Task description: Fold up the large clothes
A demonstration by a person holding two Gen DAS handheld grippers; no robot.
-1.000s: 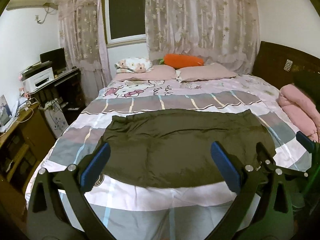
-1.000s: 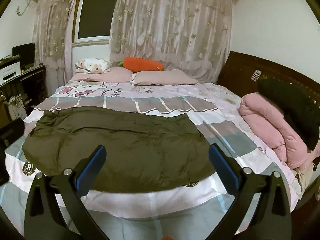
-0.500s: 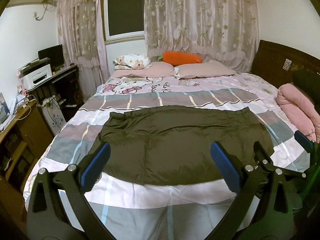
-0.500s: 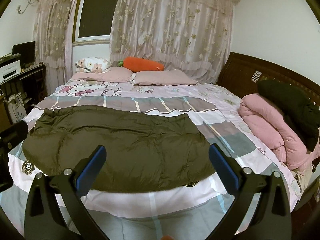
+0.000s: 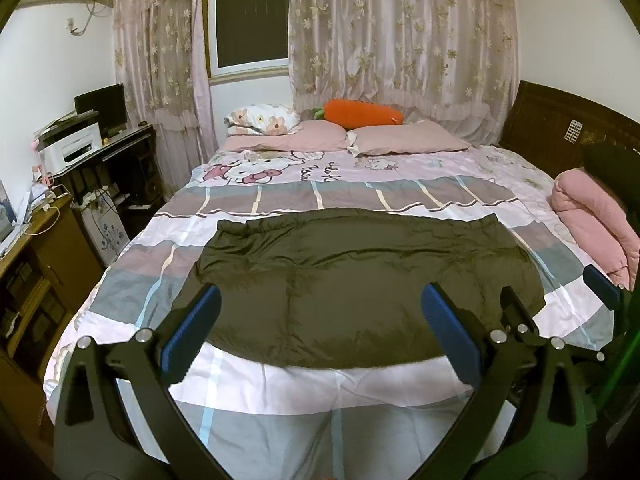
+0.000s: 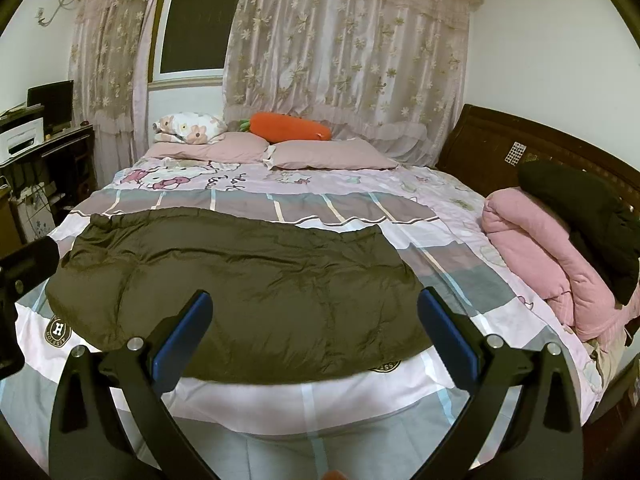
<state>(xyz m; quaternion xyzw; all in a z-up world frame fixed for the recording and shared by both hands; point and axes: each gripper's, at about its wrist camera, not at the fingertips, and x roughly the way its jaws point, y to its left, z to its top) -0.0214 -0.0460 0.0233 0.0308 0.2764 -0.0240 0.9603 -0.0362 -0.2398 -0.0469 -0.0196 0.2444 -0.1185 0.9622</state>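
A large olive-brown padded garment (image 5: 360,280) lies folded flat across the near half of the bed (image 5: 280,392); it also shows in the right wrist view (image 6: 248,288). My left gripper (image 5: 320,320) is open and empty, held back from the bed's near edge, facing the garment. My right gripper (image 6: 316,320) is open and empty, also in front of the near edge, toward the garment's right half. Part of the right gripper (image 5: 600,292) shows at the right of the left wrist view. Part of the left gripper (image 6: 24,264) shows at the left of the right wrist view.
A folded pink quilt (image 6: 536,256) with a dark garment (image 6: 588,216) on it lies at the bed's right side by the wooden headboard (image 6: 520,152). Pillows (image 5: 404,140) and an orange carrot cushion (image 5: 360,114) lie at the far end. A desk with a printer (image 5: 72,148) stands left.
Both grippers have drawn back and risen slightly, so the garment looks a little farther away. The garment has not moved. Both grippers stay open.
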